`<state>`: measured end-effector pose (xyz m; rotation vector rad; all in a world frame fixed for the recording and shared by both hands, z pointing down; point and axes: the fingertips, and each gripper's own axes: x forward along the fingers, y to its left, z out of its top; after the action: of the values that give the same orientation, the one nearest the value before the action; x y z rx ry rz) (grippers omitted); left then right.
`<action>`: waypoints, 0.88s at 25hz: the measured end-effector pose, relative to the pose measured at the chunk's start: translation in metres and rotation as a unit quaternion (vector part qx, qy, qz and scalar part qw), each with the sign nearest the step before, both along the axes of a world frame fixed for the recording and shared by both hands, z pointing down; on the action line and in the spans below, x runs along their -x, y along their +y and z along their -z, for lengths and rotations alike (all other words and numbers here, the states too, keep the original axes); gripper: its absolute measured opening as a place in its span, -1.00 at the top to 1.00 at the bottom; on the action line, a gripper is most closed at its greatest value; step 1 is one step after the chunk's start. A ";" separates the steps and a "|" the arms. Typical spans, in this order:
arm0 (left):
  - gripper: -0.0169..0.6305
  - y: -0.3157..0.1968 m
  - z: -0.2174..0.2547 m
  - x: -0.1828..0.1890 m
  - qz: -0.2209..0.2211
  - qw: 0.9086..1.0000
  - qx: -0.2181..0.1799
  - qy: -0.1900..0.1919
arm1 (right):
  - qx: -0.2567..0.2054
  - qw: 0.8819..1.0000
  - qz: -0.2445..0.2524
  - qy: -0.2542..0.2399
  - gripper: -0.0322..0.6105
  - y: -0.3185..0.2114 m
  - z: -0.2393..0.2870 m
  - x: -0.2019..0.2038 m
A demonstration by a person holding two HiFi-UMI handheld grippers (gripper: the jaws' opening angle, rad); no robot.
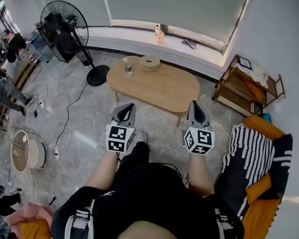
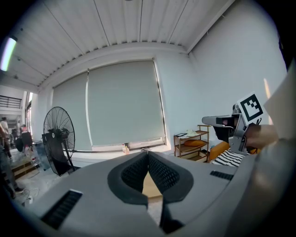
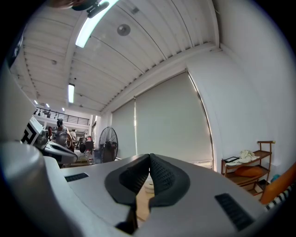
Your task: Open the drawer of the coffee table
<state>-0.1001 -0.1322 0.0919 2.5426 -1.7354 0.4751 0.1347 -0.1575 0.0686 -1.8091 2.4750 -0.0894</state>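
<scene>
— Grey stone floor [image 1: 85,134] fills the room, and a wide window blind [image 1: 173,9] runs along the far wall. What is the biggest thing on the floor?
— The coffee table [image 1: 160,87]. It is oval and made of light wood. It stands in front of the person, near the window. I cannot see its drawer from above.
— What else is big?
— A black fan [image 1: 64,23] stands to the left of it, and a wooden shelf [image 1: 238,88] to the right.
— And the two tools?
— The left gripper [image 1: 129,107] and the right gripper [image 1: 194,104] are held side by side. They point at the table but do not touch it. Both have their jaws squeezed together with nothing between them.
— Anything small?
— A round box [image 1: 150,63] and a little jar [image 1: 127,68] sit on the tabletop at its far left end.
</scene>
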 end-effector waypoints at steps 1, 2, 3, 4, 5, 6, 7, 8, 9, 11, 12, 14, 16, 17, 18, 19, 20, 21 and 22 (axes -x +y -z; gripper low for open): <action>0.89 -0.005 -0.001 0.000 -0.001 1.000 -0.001 0.001 | 0.000 1.000 -0.001 0.002 0.85 -0.004 -0.001 0.001; 0.89 -0.011 -0.002 0.000 -0.002 1.000 -0.001 0.001 | 0.001 1.000 -0.003 0.003 0.85 -0.008 -0.002 0.001; 0.89 -0.017 -0.002 0.001 -0.004 1.000 -0.002 0.002 | 0.003 1.000 -0.006 0.004 0.85 -0.012 -0.003 0.001; 0.89 -0.022 -0.003 0.002 -0.007 1.000 -0.002 0.003 | 0.003 1.000 -0.008 0.006 0.85 -0.016 -0.003 0.002; 0.89 -0.028 -0.003 0.003 -0.010 1.000 -0.003 0.005 | 0.002 1.000 -0.011 0.009 0.85 -0.019 -0.002 0.004; 0.89 -0.035 -0.003 0.005 -0.013 1.000 -0.004 0.008 | -0.001 1.000 -0.014 0.013 0.85 -0.022 0.000 0.005; 0.89 -0.042 -0.004 0.006 -0.016 1.000 -0.004 0.010 | -0.004 1.000 -0.018 0.017 0.85 -0.025 0.002 0.006; 0.89 -0.050 -0.004 0.006 -0.019 1.000 -0.004 0.013 | -0.006 1.000 -0.022 0.021 0.85 -0.029 0.003 0.006; 0.89 -0.058 -0.005 0.004 -0.024 1.000 -0.004 0.014 | -0.007 0.999 -0.026 0.024 0.85 -0.034 0.003 0.005; 0.89 -0.073 -0.009 0.001 -0.032 0.999 -0.002 0.016 | -0.002 0.999 -0.033 0.032 0.85 -0.045 -0.002 0.001; 0.89 -0.080 -0.012 -0.001 -0.037 0.999 -0.001 0.016 | 0.003 0.999 -0.035 0.038 0.85 -0.051 -0.006 0.001; 0.89 -0.096 -0.020 -0.001 -0.044 0.999 0.004 0.016 | 0.014 0.998 -0.038 0.048 0.85 -0.065 -0.015 0.002; 0.89 -0.114 -0.029 0.003 -0.049 0.999 0.017 0.015 | 0.023 0.997 -0.039 0.056 0.85 -0.080 -0.021 0.006; 0.89 -0.123 -0.035 0.005 -0.051 0.998 0.025 0.015 | 0.028 0.997 -0.040 0.060 0.85 -0.088 -0.024 0.009; 0.89 -0.132 -0.041 0.008 -0.051 0.998 0.033 0.015 | 0.033 0.997 -0.040 0.062 0.85 -0.095 -0.028 0.010; 0.89 -0.140 -0.048 0.010 -0.052 0.998 0.040 0.016 | 0.039 0.996 -0.041 0.064 0.85 -0.103 -0.034 0.012; 0.89 -0.149 -0.055 0.013 -0.052 0.997 0.047 0.017 | 0.046 0.996 -0.041 0.065 0.85 -0.111 -0.041 0.013; 0.89 -0.159 -0.062 0.016 -0.052 0.997 0.055 0.019 | 0.054 0.996 -0.042 0.065 0.85 -0.120 -0.049 0.014; 0.89 -0.170 -0.069 0.019 -0.053 0.996 0.062 0.021 | 0.063 0.995 -0.044 0.064 0.85 -0.131 -0.057 0.015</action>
<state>-0.1188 -0.3024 0.1610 2.5468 -1.5143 0.5124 0.1195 -0.2884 0.1252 -2.0334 2.5217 -0.1306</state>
